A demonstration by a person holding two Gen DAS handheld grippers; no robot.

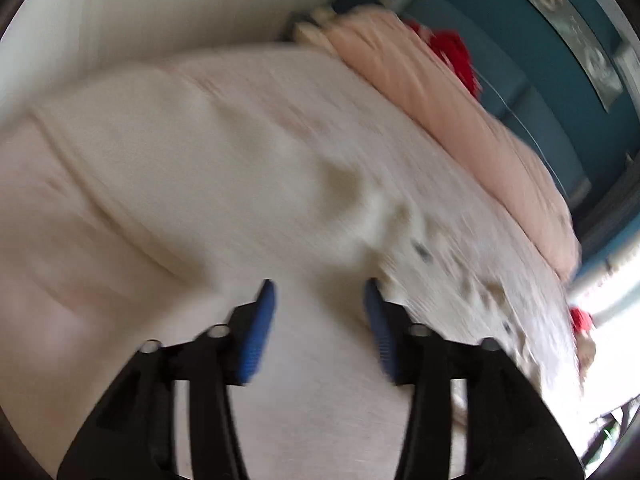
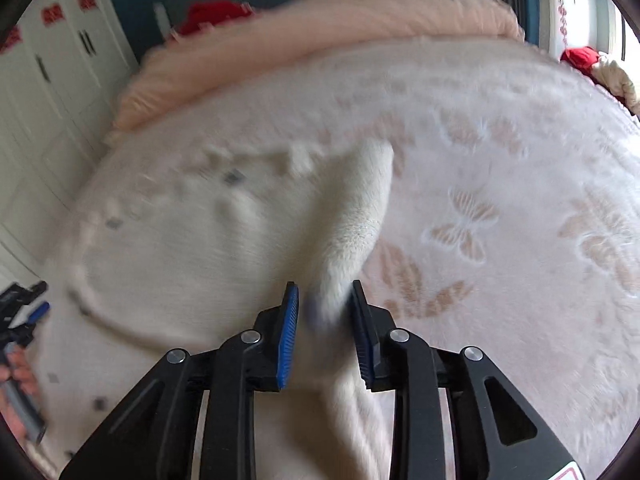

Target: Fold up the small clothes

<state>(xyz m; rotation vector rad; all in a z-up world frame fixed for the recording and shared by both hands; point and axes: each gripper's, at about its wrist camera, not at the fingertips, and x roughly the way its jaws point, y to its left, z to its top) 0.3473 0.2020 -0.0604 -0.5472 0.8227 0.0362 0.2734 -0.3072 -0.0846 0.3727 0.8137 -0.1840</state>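
Observation:
A cream-white small garment (image 2: 208, 240) lies spread on the pink butterfly-patterned bed cover (image 2: 500, 184). One edge of it rises in a fold (image 2: 360, 216) and passes between the jaws of my right gripper (image 2: 325, 300), which stand a little apart with the cloth between them, not clamped. In the left wrist view the same garment (image 1: 224, 168) lies blurred under my left gripper (image 1: 320, 292), which is open and empty just above the cloth. The left gripper also shows at the left edge of the right wrist view (image 2: 28, 312).
A peach quilt (image 2: 304, 36) is bunched along the far side of the bed. Red cloth (image 2: 216, 14) lies behind it, against a teal wall (image 1: 520, 36). White wardrobe doors (image 2: 48, 80) stand at the left. More red and cream cloth (image 2: 596, 64) sits at the bed's far right.

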